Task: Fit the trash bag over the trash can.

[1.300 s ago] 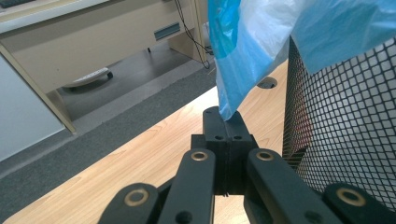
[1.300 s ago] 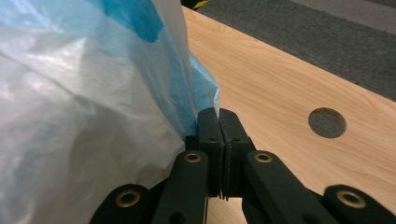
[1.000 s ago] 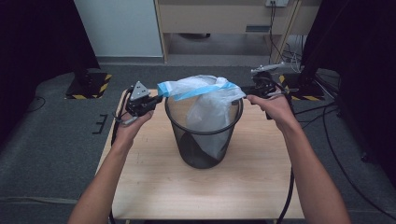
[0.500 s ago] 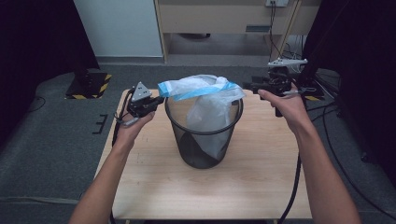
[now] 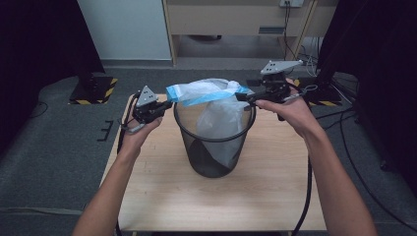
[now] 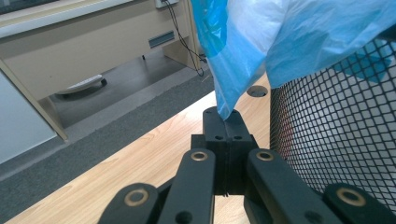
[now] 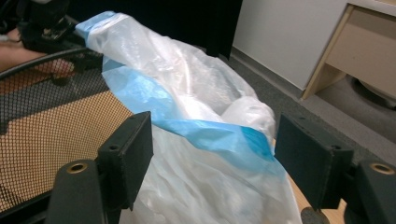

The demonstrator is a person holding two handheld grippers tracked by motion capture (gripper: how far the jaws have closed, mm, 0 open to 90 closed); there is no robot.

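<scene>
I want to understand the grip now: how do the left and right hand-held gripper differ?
The left hand-held gripper is shut on the bag, pinching its blue edge; the right hand-held gripper is open, its jaws having just been opening, with the bag between them, unpressed. The left is lower, beside the mesh bin; the right is above its rim. Both point toward the bin.

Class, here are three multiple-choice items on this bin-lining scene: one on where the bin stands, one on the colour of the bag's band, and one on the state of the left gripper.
1. Where does the mesh bin stand?
A on the floor
B on the wooden table
C on a shelf

2. What colour is the band on the plastic bag?
A red
B green
C blue

3. How is the left gripper?
A shut on the bag's edge
B wide open
C lying on the table

Answers: 1 B, the bin's base rests on the tabletop. 2 C, a blue strip runs along the bag's mouth. 3 A, its jaws meet with the bag's corner pinched between them.
</scene>
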